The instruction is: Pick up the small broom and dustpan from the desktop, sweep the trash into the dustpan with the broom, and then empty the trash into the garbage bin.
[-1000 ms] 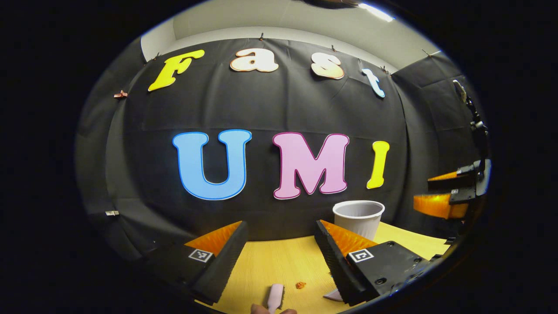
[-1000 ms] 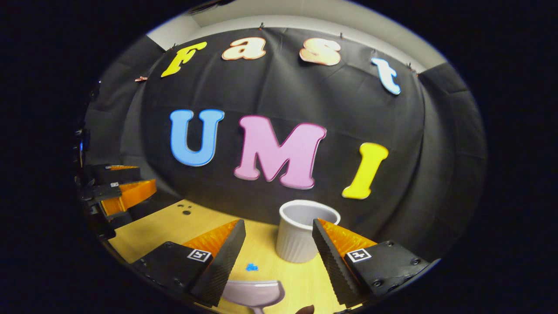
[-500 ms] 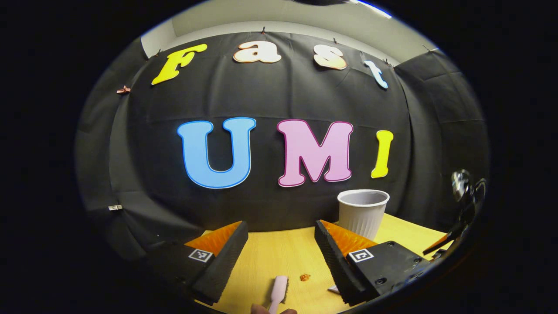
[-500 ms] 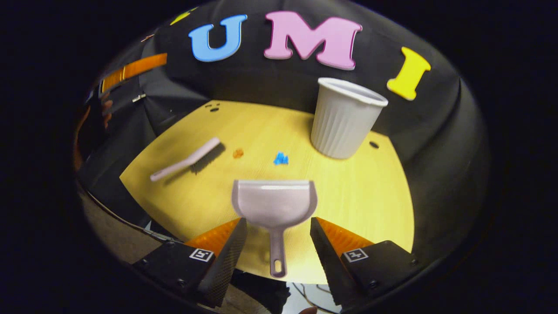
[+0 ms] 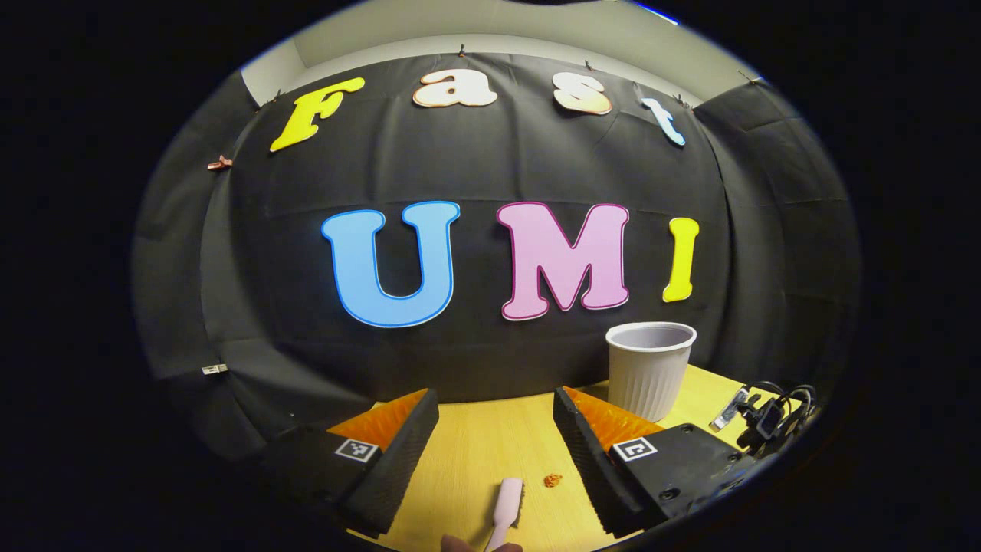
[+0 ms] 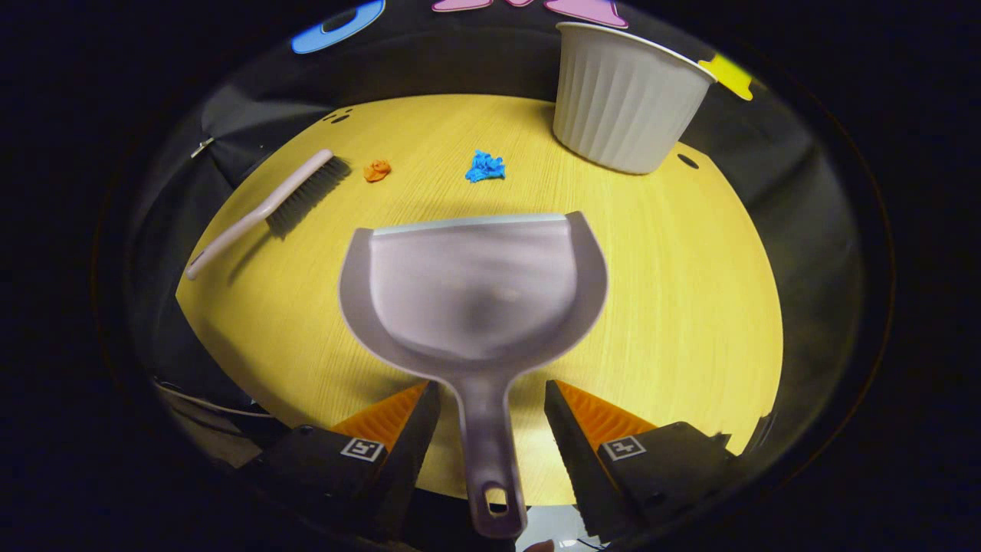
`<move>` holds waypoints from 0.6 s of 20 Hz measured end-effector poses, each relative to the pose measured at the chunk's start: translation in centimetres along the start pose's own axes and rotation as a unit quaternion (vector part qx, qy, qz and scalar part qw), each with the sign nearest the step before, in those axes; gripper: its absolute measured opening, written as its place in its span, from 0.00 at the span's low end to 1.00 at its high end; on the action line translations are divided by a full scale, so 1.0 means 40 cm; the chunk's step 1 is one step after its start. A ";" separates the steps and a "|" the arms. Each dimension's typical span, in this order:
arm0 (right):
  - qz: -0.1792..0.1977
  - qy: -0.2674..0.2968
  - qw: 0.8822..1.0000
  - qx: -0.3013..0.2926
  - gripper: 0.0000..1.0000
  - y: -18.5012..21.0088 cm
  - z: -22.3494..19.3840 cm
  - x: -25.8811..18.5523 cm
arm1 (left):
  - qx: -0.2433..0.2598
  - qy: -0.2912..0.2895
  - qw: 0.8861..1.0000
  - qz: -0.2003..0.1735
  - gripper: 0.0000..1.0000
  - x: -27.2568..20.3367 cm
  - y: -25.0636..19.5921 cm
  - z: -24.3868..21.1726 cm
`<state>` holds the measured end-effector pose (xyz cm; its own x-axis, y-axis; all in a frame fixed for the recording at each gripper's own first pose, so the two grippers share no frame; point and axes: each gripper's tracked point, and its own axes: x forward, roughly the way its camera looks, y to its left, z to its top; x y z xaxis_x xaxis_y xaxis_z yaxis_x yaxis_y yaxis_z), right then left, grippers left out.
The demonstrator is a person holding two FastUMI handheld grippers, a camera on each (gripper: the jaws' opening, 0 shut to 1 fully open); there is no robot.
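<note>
Whereas a second ago the right gripper [image 6: 490, 429] looked level at the booth wall, it now pitches steeply down over the desktop [image 6: 690, 307] and has closed in on the dustpan [image 6: 474, 287]. The pan, small and far below half a second ago, now looms large in the right gripper view, its handle [image 6: 487, 452] running between the two spread fingers toward the near edge. Neither pad appears to touch the handle; the jaws stand wide apart, so the grasp is not yet made.

Beyond the pan's far lip lie the blue scrap [image 6: 484, 165] and, to its left, the orange scrap [image 6: 376, 169], both well apart from the pan. The small broom [image 6: 264, 208] lies at the far left, bristles just beside the orange scrap. The garbage bin [image 6: 625, 96] stands upright at the far right.

By contrast, the left gripper [image 5: 494, 448] has shifted only slightly. It looks level at the wall, fingers spread and empty, with the broom's end [image 5: 506, 500] low between them and the orange scrap [image 5: 552, 481] just to its right.

Judgement: the task is at its opening step. The right side is lined up to close on the dustpan handle; the left lags and must yet drop toward the broom. No sweeping has begun.
</note>
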<state>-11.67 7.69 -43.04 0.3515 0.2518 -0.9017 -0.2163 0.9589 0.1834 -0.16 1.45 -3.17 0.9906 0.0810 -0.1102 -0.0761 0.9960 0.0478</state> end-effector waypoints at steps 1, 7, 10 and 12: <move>-0.001 0.009 1.000 0.003 0.87 0.002 0.001 0.018 | 0.002 0.002 1.000 0.006 0.95 0.000 0.002 -0.001; 0.004 0.023 1.000 0.010 0.39 0.003 0.035 0.054 | 0.005 0.016 1.000 0.019 0.95 -0.044 0.022 -0.073; 0.021 0.025 0.999 0.006 0.38 0.007 0.036 0.055 | -0.007 0.045 0.999 0.026 0.97 -0.029 0.021 -0.120; 0.023 0.006 1.000 -0.010 0.37 -0.009 0.055 0.036 | -0.001 0.071 0.997 0.026 0.97 -0.010 0.020 -0.174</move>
<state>-9.08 7.99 -43.55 0.3290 0.2944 -0.8973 -0.2512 0.9432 0.2173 -1.39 2.47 -10.00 0.9592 0.1361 -0.2478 -0.1264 0.9905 0.0548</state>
